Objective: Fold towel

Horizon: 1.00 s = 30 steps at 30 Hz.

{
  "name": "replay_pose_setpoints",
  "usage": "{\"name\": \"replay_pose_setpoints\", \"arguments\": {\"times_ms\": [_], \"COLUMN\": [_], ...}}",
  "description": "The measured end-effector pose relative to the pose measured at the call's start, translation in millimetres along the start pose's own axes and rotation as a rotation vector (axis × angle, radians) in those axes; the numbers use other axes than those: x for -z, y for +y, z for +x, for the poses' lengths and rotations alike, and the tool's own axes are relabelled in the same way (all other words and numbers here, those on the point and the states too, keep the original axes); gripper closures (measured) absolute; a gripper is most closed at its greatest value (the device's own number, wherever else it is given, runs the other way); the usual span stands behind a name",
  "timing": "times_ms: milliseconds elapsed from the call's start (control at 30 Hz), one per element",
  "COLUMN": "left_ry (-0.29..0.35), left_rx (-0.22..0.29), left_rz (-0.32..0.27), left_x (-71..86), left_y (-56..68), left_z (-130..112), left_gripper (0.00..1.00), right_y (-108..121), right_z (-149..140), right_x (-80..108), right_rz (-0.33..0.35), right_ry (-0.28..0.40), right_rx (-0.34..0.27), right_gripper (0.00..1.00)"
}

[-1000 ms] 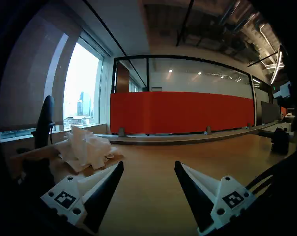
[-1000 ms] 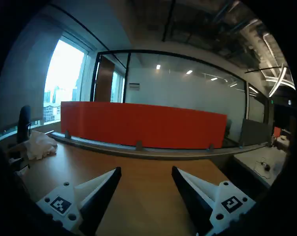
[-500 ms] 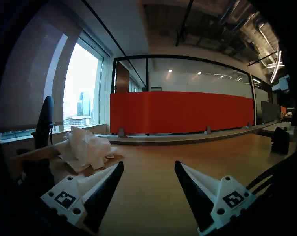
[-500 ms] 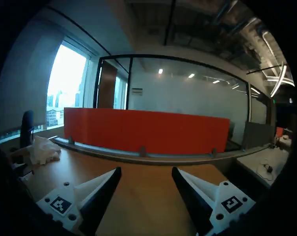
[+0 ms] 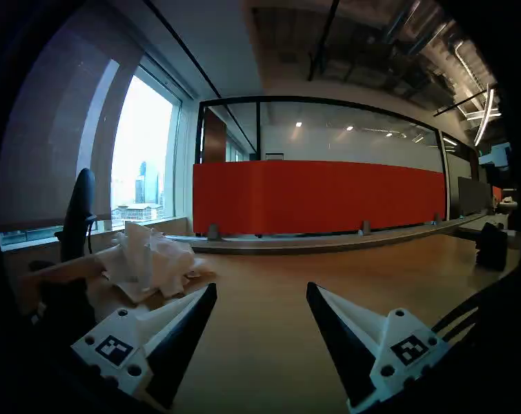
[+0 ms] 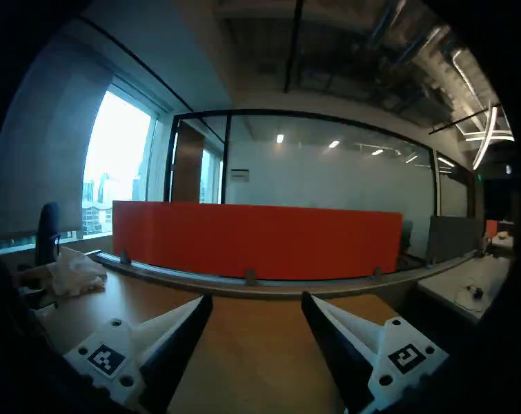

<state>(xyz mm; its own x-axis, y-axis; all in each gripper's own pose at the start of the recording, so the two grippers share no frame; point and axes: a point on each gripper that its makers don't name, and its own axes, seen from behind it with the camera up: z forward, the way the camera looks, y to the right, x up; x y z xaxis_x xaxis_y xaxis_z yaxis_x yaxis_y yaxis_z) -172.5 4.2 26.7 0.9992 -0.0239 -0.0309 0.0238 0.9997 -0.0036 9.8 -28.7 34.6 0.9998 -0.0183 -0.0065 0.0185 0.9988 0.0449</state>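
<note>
A crumpled white towel (image 5: 148, 261) lies in a heap on the wooden table (image 5: 274, 303), ahead and to the left of my left gripper (image 5: 260, 297). That gripper stands open just above the tabletop, with nothing between its fingers. In the right gripper view the same towel (image 6: 77, 270) sits far off at the left, well away from my right gripper (image 6: 257, 307). The right gripper is open too and holds nothing, hovering over the wooden table (image 6: 260, 345).
A red partition (image 5: 319, 196) runs along the table's far edge. A dark office chair (image 5: 77, 214) stands at the left by the window. A black object (image 5: 491, 247) sits on the table at the right. Another desk (image 6: 467, 286) lies farther right.
The right gripper has tilted upward, so the table and partition sit lower in its view. The left gripper has barely moved. Both stay open.
</note>
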Motion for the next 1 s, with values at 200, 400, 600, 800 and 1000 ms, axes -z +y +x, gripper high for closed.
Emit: {"name": "replay_pose_setpoints", "arguments": {"times_ms": [200, 400, 600, 800, 1000], "left_ry": [0.000, 0.000, -0.001, -0.001, -0.001], "left_rx": [0.000, 0.000, 0.000, 0.000, 0.000], "left_rz": [0.000, 0.000, 0.000, 0.000, 0.000], "left_x": [-0.2, 0.1, 1.2, 1.2, 1.2], "left_y": [-0.4, -0.4, -1.0, -0.4, -0.9], "left_z": [0.1, 0.6, 1.8, 2.2, 2.4], "left_gripper": [0.03, 0.03, 0.03, 0.03, 0.03], "right_y": [13.5, 25.4, 31.7, 35.1, 38.7], "right_z": [-30.5, -65.4, -92.9, -111.2, -127.4], "right_x": [4.3, 7.5, 10.9, 14.6, 14.3], "right_rz": [-0.036, -0.064, -0.067, -0.064, -0.066], "right_ry": [0.006, 0.007, 0.011, 0.024, 0.022], "right_rx": [-0.016, -0.024, -0.052, -0.055, -0.058], "right_gripper": [0.00, 0.00, 0.00, 0.00, 0.00]}}
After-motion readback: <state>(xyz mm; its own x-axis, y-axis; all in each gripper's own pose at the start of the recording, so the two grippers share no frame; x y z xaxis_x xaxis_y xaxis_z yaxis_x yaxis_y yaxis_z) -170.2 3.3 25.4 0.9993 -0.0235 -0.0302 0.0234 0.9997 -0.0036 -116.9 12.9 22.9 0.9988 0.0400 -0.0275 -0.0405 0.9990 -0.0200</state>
